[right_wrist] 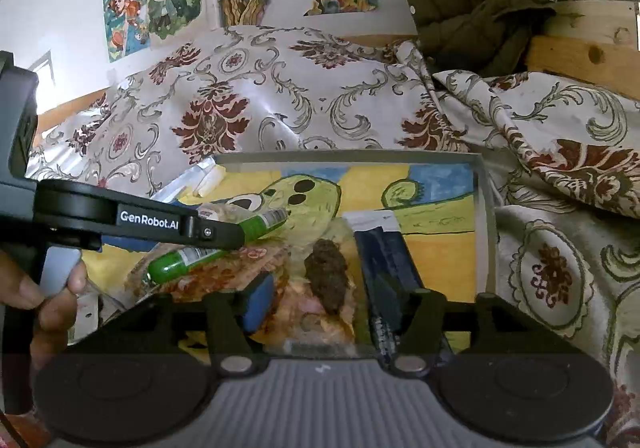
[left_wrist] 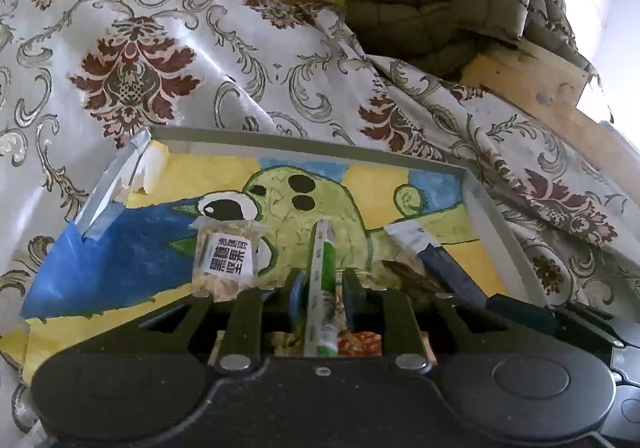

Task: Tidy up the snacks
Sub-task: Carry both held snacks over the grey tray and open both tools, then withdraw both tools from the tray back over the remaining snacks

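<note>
Floral cloth [left_wrist: 168,60]; snack packets [left_wrist: 224,260] in tray [left_wrist: 304,139]

Home bedroom, floral bedspread [left_wrist: 168,60], drawings [right_wrist: 160,4] taped on wall

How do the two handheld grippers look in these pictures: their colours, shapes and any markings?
The left gripper has a black body with two round caps, silver rivets, black linkage bars and blue finger pads. From the right wrist view, its side bears white "GenRobot.AI" lettering. The right gripper is similar, but its centre is grey and ribbed. The hand shows no sleeve or glove. No cables are visible.
</note>
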`<state>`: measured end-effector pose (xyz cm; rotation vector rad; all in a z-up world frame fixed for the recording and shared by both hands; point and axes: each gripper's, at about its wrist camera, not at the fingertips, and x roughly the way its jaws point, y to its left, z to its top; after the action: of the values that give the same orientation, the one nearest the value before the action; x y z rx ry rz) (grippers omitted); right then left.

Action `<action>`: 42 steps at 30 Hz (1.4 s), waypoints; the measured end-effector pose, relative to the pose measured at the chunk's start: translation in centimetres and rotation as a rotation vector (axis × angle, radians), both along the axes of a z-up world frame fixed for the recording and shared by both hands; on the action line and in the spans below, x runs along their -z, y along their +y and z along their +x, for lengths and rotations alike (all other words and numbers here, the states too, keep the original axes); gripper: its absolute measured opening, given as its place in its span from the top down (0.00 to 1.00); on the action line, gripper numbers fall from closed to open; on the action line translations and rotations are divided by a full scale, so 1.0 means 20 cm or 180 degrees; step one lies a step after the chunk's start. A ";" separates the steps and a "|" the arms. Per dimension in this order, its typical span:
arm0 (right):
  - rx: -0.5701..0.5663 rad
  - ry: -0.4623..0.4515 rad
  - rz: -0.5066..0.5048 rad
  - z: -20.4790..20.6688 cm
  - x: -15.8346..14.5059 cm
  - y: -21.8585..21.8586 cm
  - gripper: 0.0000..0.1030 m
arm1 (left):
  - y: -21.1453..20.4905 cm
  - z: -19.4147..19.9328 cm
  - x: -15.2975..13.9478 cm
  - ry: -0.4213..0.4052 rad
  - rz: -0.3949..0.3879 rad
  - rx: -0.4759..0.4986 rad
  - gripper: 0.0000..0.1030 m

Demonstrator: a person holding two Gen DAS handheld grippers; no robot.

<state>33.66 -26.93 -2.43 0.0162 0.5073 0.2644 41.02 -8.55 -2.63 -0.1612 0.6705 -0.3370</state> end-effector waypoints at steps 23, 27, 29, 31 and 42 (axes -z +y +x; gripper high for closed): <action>0.0248 -0.0509 -0.0096 -0.48 -0.38 -0.07 0.00 | 0.17 -0.58 -0.36 -0.0633 -0.0057 -0.0529 0.01; 0.0307 -0.0583 -0.0083 -0.65 -0.42 -0.07 0.00 | 0.17 -0.77 -0.39 -0.0745 -0.0054 -0.0579 0.01; 0.0352 -0.0626 -0.0064 -0.74 -0.43 -0.07 0.00 | 0.17 -0.87 -0.40 -0.0807 -0.0035 -0.0544 0.01; 0.0452 -0.0646 -0.0029 -0.83 -0.43 -0.08 0.00 | 0.17 -0.97 -0.41 -0.0851 -0.0012 -0.0554 0.01; 0.0604 -0.0700 0.0030 -1.21 -0.41 -0.06 0.00 | 0.18 -1.40 -0.32 -0.0767 0.0077 -0.0600 0.01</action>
<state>9.46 -28.08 5.84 0.0436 0.2832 0.0810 12.95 -4.96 3.86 -0.1566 0.4169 -0.1634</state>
